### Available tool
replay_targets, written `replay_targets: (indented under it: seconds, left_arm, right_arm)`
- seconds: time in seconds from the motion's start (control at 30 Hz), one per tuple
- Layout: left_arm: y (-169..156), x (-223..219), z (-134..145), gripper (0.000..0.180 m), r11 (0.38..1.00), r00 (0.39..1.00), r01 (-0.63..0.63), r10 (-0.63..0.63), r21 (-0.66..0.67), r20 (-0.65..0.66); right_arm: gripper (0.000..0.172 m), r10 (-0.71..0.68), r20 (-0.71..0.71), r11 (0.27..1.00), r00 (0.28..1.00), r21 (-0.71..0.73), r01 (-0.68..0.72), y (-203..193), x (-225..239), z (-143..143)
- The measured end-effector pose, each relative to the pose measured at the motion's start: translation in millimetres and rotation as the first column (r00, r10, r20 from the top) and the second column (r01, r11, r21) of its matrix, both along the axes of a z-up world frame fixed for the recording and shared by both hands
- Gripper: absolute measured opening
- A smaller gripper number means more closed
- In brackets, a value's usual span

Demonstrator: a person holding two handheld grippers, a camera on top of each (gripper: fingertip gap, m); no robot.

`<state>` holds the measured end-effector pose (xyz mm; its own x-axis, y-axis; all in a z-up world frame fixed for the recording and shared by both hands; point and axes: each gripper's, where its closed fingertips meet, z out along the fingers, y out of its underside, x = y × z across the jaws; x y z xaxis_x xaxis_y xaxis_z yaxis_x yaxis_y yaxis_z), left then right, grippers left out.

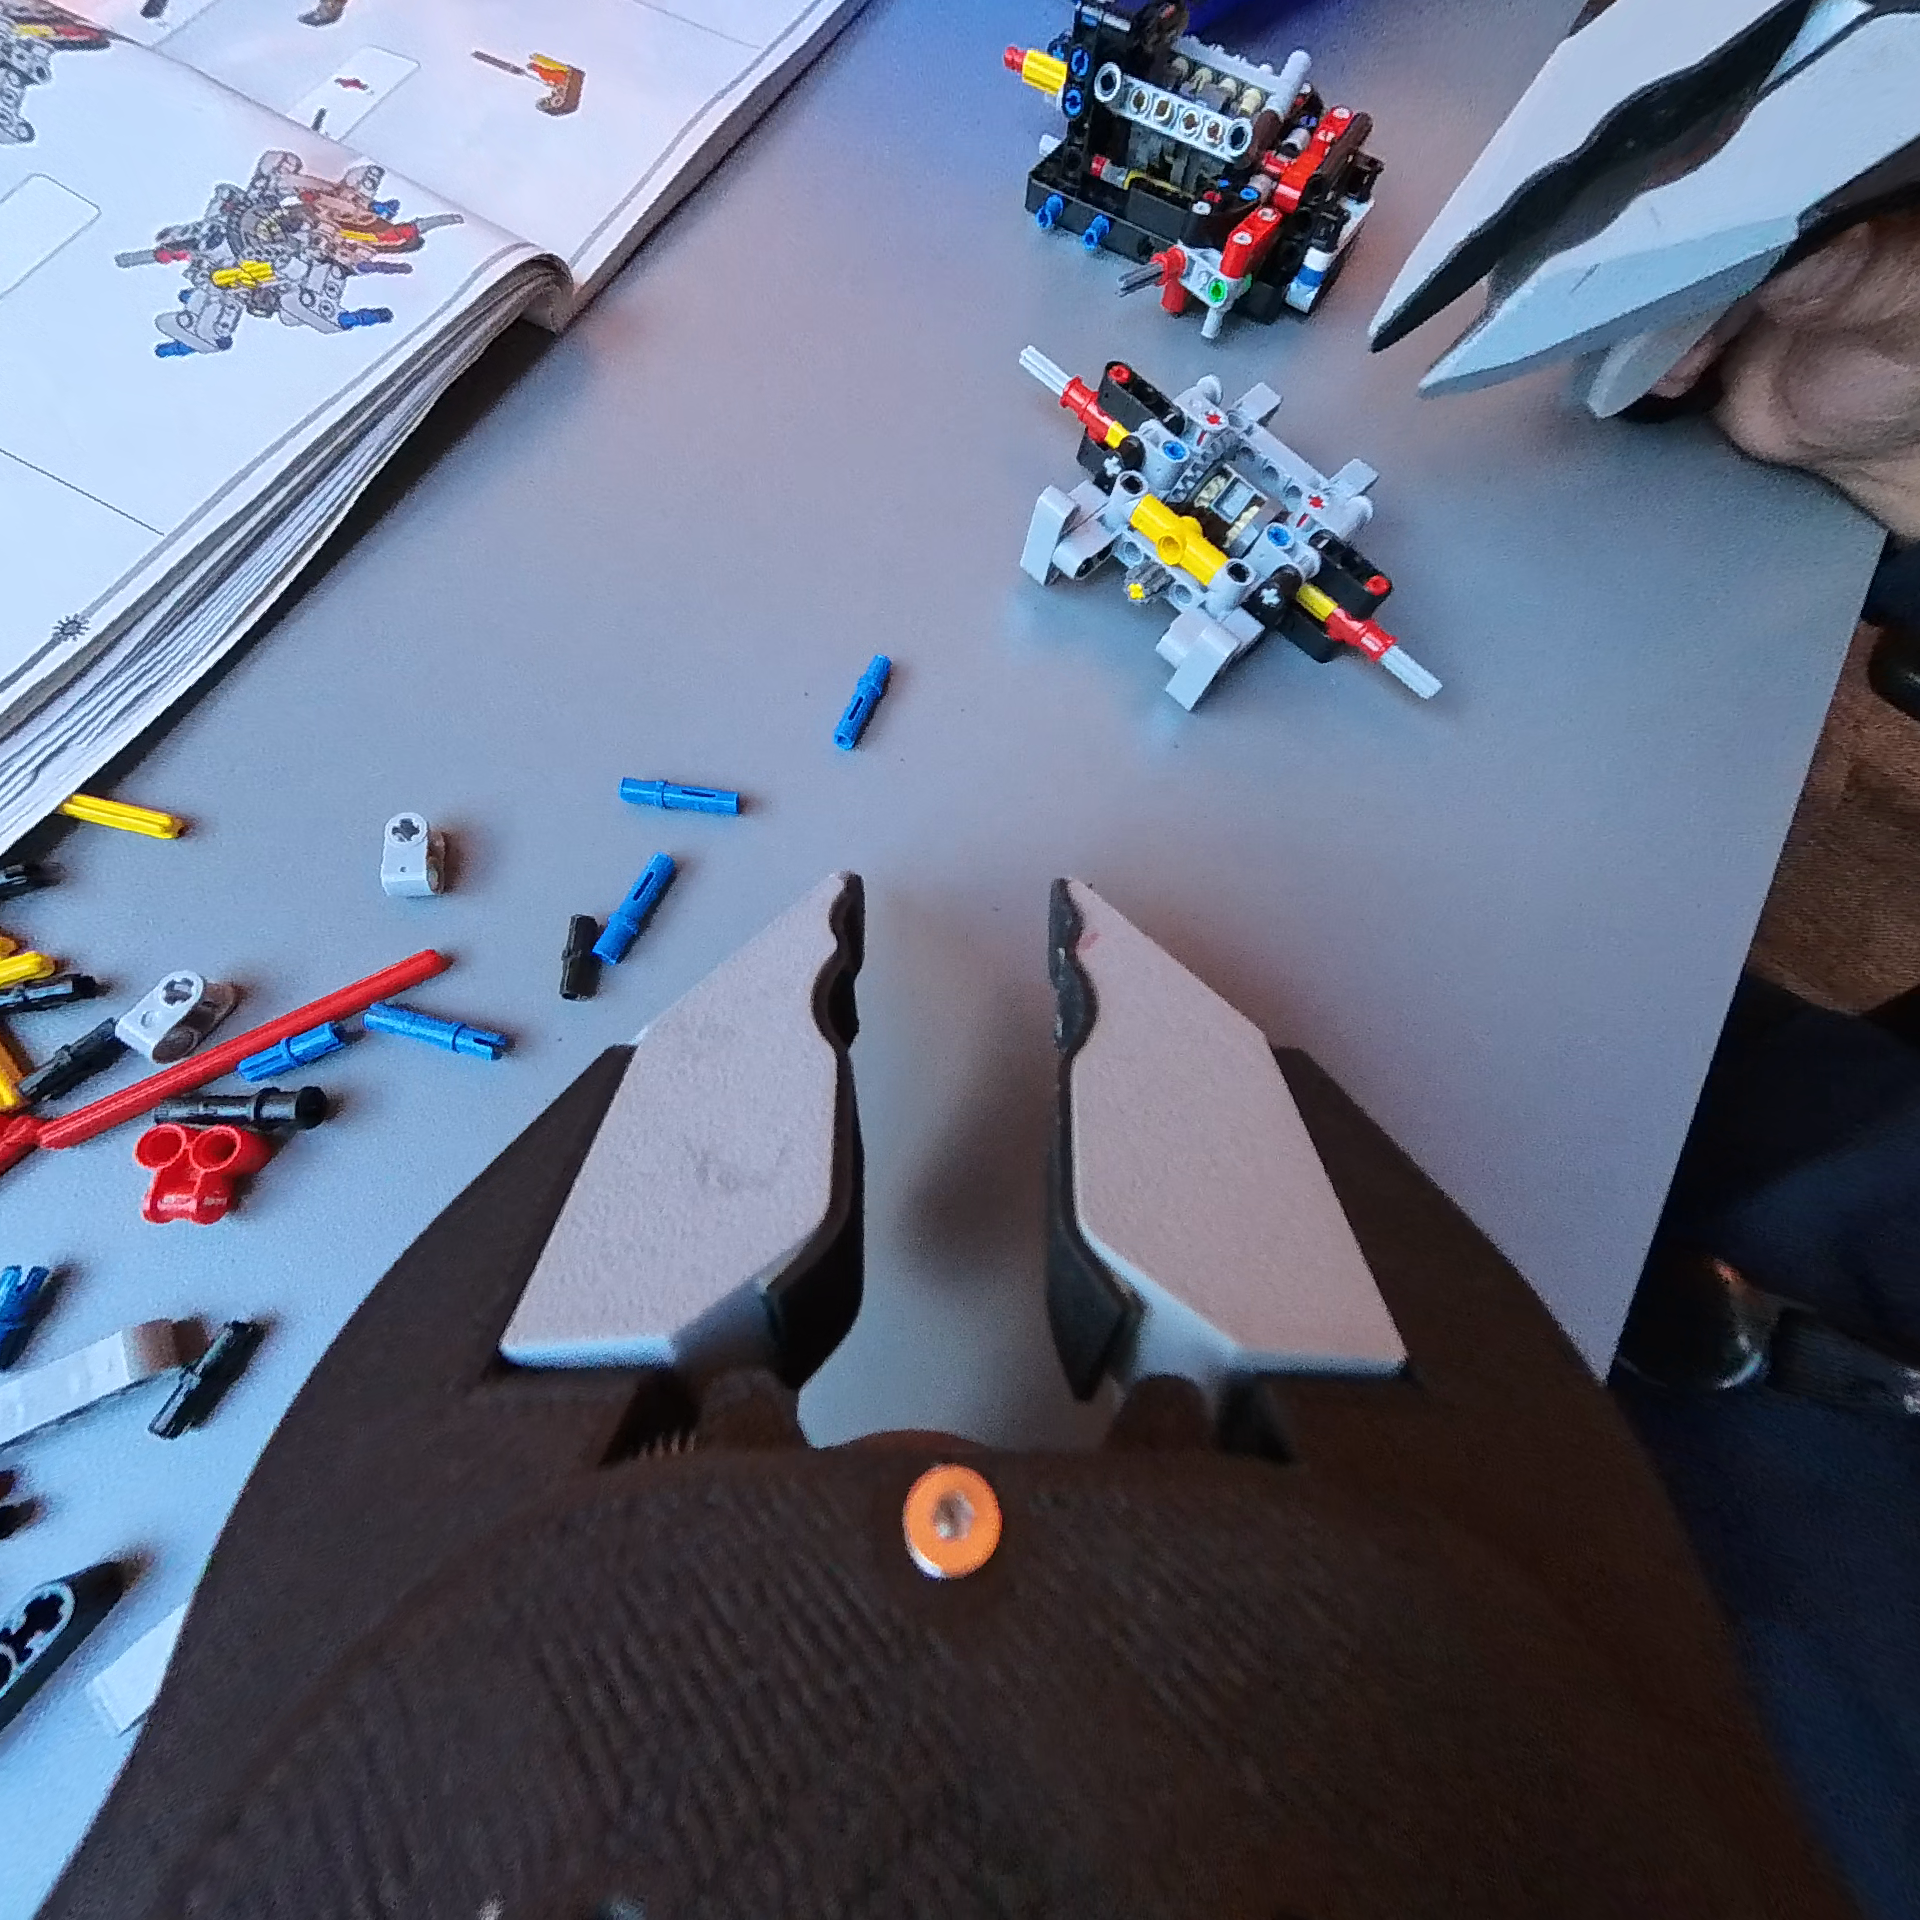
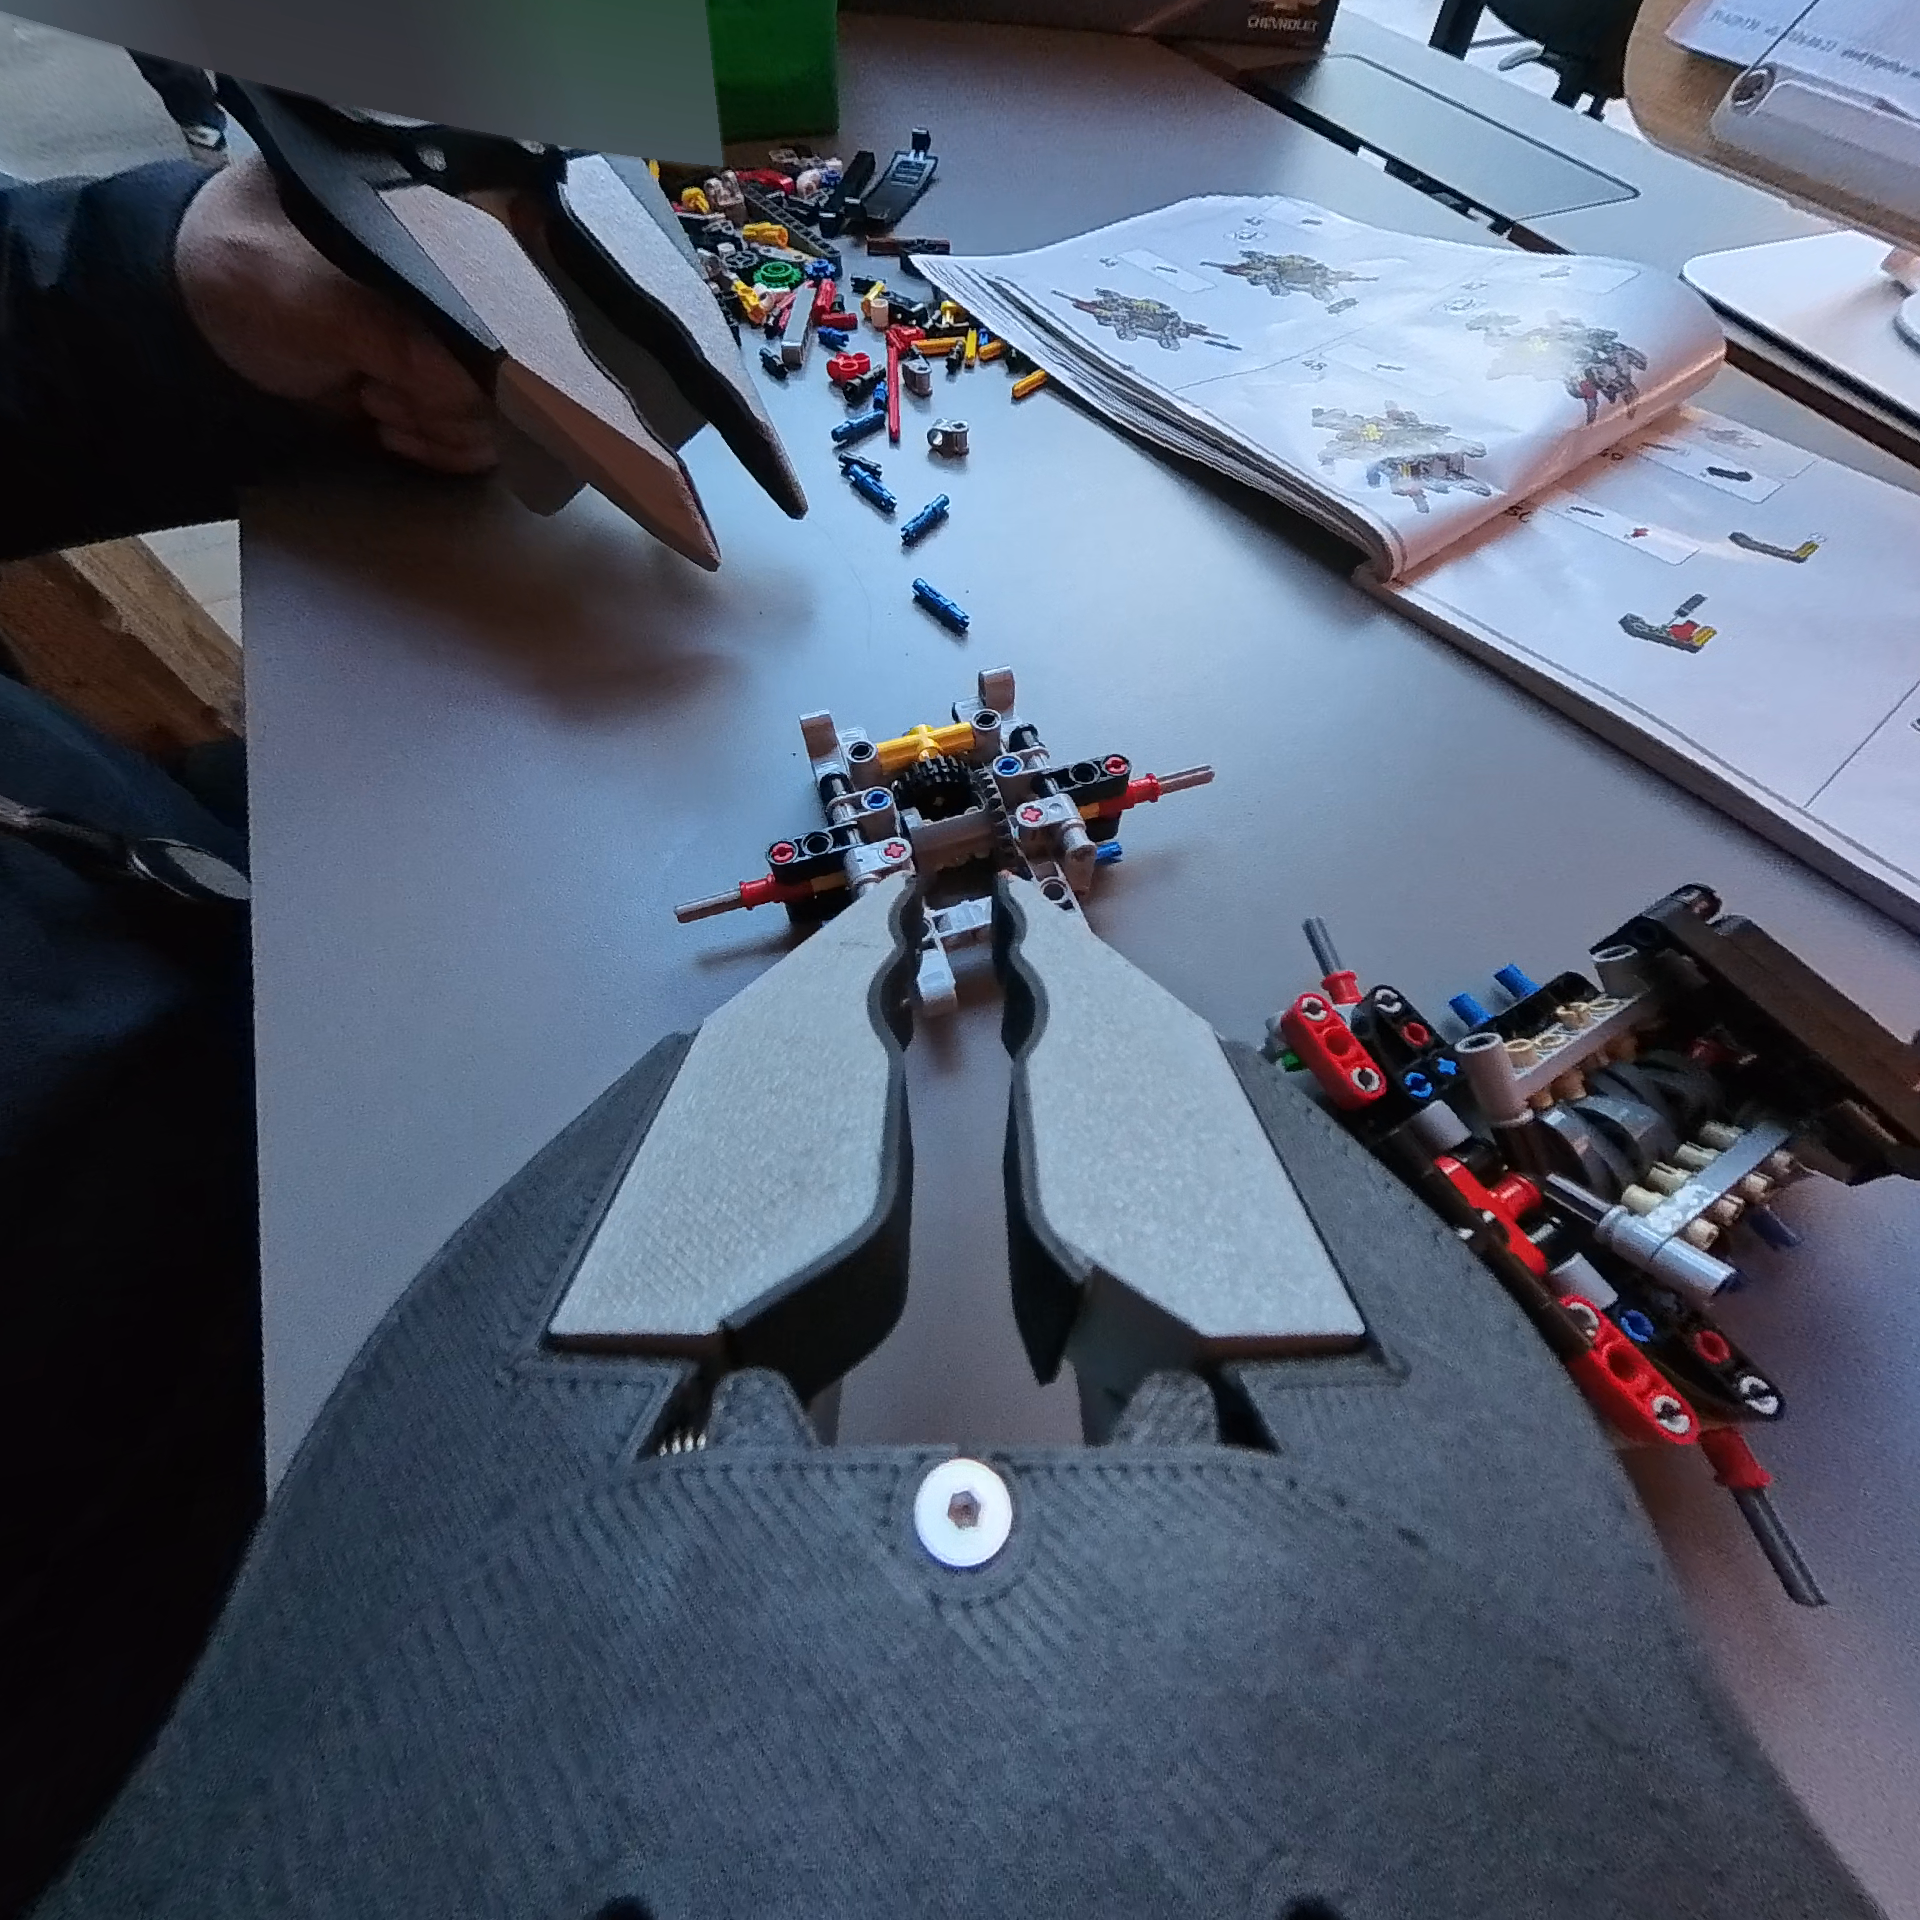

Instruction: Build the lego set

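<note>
Left gripper [image 1: 956, 883] – fingers well apart, nothing between, over bare grey table [image 1: 727, 520]. Nearest: blue pin [image 1: 634, 909] just to its left, loose parts [image 1: 187, 1122] farther left, open booklet [image 1: 260, 312] beyond.

Right gripper [image 2: 956, 894] – fingers narrowly apart, clamping nothing, raised near small grey model [image 2: 935, 800], not touching it. Bigger black model [image 2: 1610, 1122] to its right.

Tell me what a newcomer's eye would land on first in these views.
The small grey, yellow and red brick assembly mid-table draws the eye, with a bigger black-and-red build beyond it. In the left wrist view, bright loose pins and axles litter the left side beside an open instruction booklet. The left tongs hover open above the grey table.
</note>
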<state>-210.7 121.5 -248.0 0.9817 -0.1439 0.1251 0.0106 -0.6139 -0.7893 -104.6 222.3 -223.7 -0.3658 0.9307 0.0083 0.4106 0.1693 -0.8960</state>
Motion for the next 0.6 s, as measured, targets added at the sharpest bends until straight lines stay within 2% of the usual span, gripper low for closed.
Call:
replay_targets:
  seconds: [0.37,0.6]
  left_arm:
    - [8,3,-8,0.033,0.998,0.997,0.039,-0.042,-0.056,-0.059]
    - [27,-6,-6,0.033,0.984,0.978,0.091,-0.117,-0.155,-0.174]
  right_arm:
    - [0.017,0.052,0.051,0.998,0.997,0.040,-0.054,-9,1,-9]
    - [0.017,0.069,0.066,0.994,0.995,0.079,-0.075,-8,1,-14]
